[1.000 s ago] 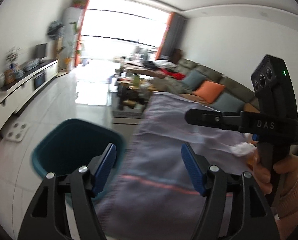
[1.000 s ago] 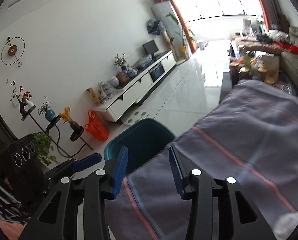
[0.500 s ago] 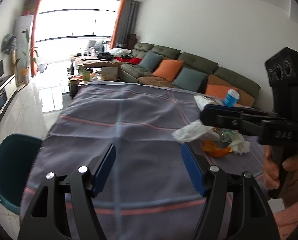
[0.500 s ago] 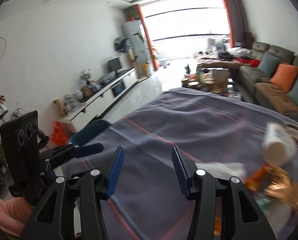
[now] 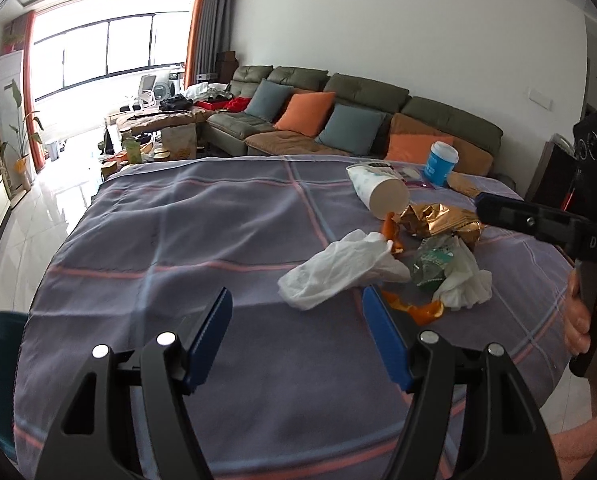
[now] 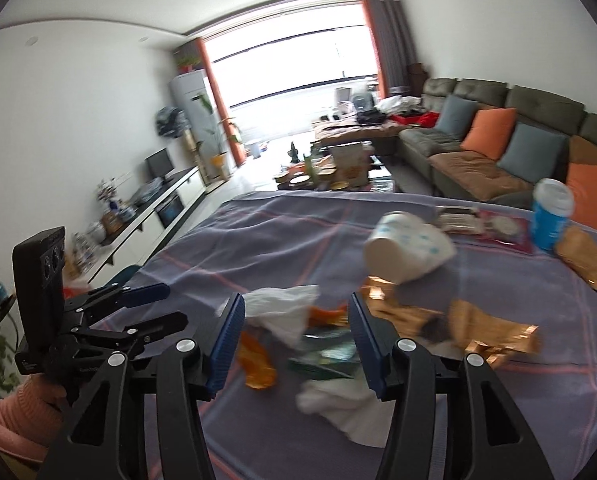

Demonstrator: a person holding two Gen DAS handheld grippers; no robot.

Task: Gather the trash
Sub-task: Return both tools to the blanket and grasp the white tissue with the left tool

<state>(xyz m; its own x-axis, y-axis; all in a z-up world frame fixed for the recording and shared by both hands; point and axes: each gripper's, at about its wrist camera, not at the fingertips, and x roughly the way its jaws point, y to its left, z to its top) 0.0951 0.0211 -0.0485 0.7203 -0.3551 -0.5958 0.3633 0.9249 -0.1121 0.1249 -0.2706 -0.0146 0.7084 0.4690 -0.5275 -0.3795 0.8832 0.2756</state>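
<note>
A grey-violet checked cloth (image 5: 186,240) covers the table in a living room. On it the trash lies in a heap: a crumpled white tissue (image 5: 338,268), orange peel (image 5: 426,312), a golden foil wrapper (image 5: 438,220), a tipped white paper cup (image 5: 378,192). The left gripper (image 5: 296,340) is spread apart, empty above the cloth beside the tissue. The right gripper (image 6: 296,344), which has just been opening, grips nothing and hovers over the heap.
</note>
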